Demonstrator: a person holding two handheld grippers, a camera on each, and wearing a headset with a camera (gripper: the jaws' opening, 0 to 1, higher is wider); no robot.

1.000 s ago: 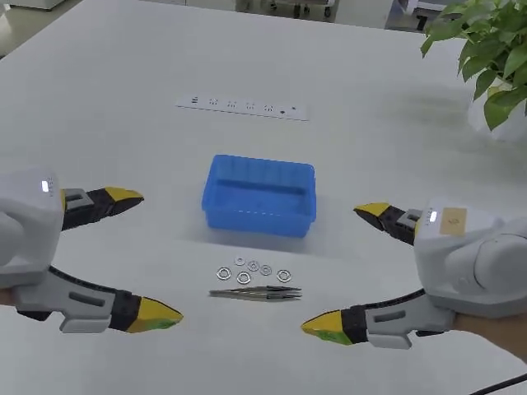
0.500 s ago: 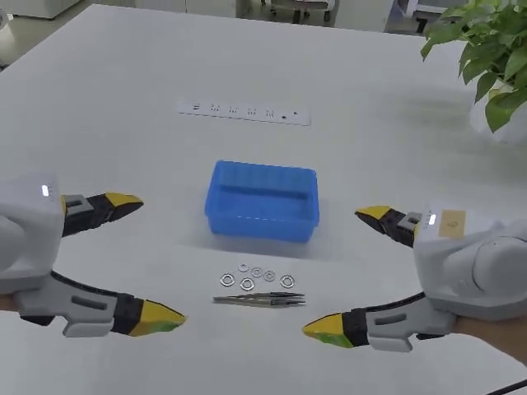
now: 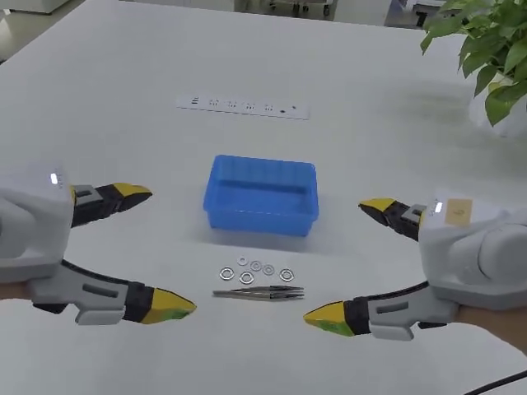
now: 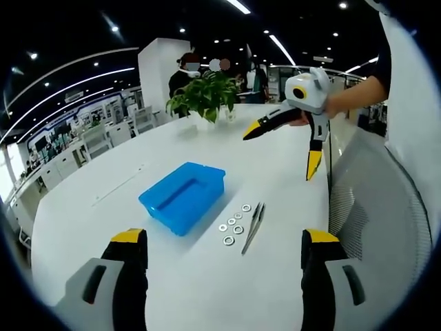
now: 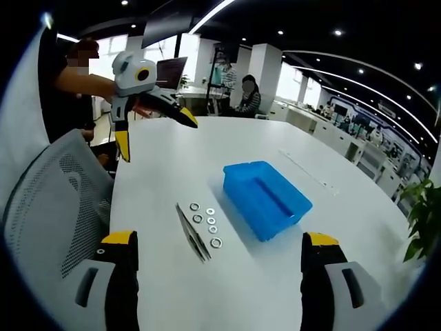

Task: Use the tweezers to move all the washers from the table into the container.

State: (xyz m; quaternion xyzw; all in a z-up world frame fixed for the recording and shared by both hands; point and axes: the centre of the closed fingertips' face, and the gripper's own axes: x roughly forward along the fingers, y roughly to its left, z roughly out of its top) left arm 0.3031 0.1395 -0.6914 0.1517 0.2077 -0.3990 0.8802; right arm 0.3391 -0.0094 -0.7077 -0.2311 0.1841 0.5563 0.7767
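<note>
Now spread wide, nothing held: left gripper (image 3: 167, 249) and right gripper (image 3: 336, 259), well apart above the table (image 3: 370, 123). Between them, tweezers (image 3: 257, 291) lying flat, untouched; washers (image 3: 255, 271) clustered just beyond the tweezers. Blue container (image 3: 261, 195) farther ahead, midway between both grippers, apart from the washers.

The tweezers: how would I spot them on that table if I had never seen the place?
Start at the big white table and find the blue container near its middle. On the person's side of it lies a small cluster of washers, and the tweezers lie just beyond those, nearer the person. They are the one long, thin, silvery thing there; the washers are small rings.
</note>
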